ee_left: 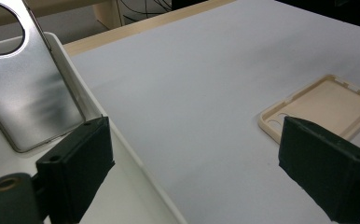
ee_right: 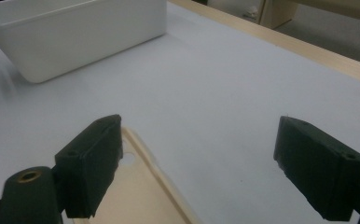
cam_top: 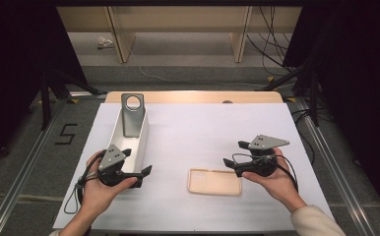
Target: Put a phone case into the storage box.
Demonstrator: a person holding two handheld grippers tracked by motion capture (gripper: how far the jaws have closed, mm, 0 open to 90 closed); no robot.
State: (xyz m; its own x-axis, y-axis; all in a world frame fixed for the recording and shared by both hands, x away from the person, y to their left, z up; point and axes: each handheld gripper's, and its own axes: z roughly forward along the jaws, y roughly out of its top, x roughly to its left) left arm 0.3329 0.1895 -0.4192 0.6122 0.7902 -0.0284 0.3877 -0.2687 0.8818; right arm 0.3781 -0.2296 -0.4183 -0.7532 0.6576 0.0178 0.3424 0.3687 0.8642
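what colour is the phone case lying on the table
Pale beige, like cream; the phone case shows best in the left gripper view.

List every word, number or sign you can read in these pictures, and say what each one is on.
"5": a dark numeral marked on the grey floor, left of the white-covered table.

No readable text on the beige phone case, the brushed metal stand or the white plastic bin.

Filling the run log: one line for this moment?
left gripper: open, by bin | right gripper: open, above phone case | nothing held
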